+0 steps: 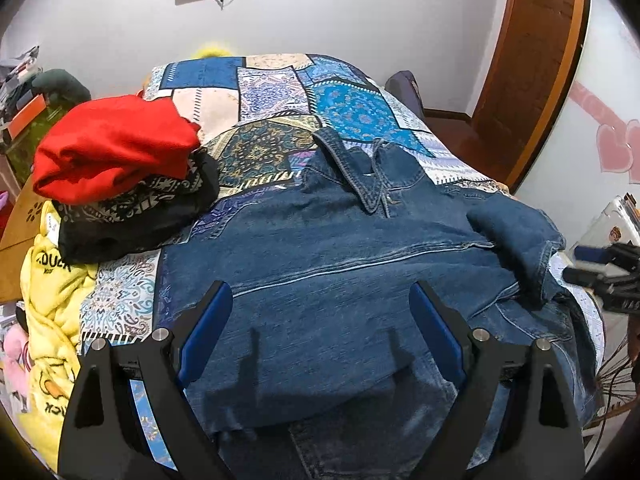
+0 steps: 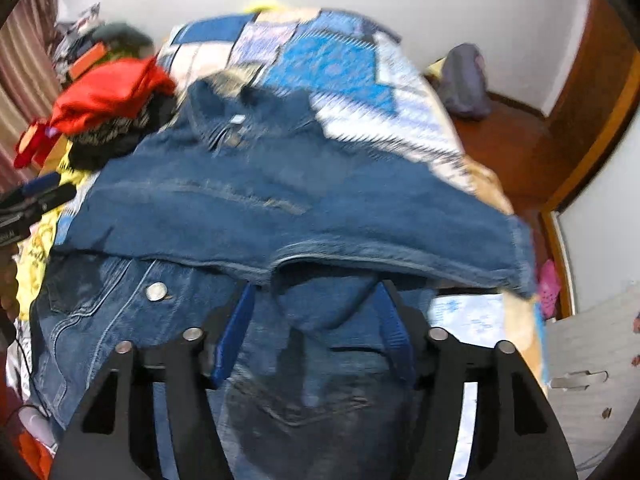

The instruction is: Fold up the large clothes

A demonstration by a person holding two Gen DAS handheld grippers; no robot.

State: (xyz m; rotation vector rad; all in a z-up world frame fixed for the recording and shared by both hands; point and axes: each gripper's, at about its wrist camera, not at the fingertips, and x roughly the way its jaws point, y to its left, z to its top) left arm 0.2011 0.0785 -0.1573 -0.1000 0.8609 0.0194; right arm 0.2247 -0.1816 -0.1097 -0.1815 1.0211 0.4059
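Note:
A blue denim jacket (image 1: 320, 264) lies spread on the patchwork bedspread (image 1: 280, 92), collar (image 1: 352, 168) toward the far end, one sleeve folded over at the right. My left gripper (image 1: 320, 296) is open and empty just above the jacket's near part. The right gripper shows at the right edge of the left wrist view (image 1: 600, 276). In the right wrist view the jacket (image 2: 280, 200) fills the middle, blurred. My right gripper (image 2: 316, 292) is open, its fingers under a raised fold of denim, with a metal button (image 2: 156, 291) at the left.
A red garment (image 1: 116, 144) lies on a black patterned one (image 1: 136, 208) at the bed's left. A yellow garment (image 1: 52, 300) hangs off the left edge. A wooden door (image 1: 532, 60) stands at the right. A white cabinet (image 2: 592, 368) is at the right.

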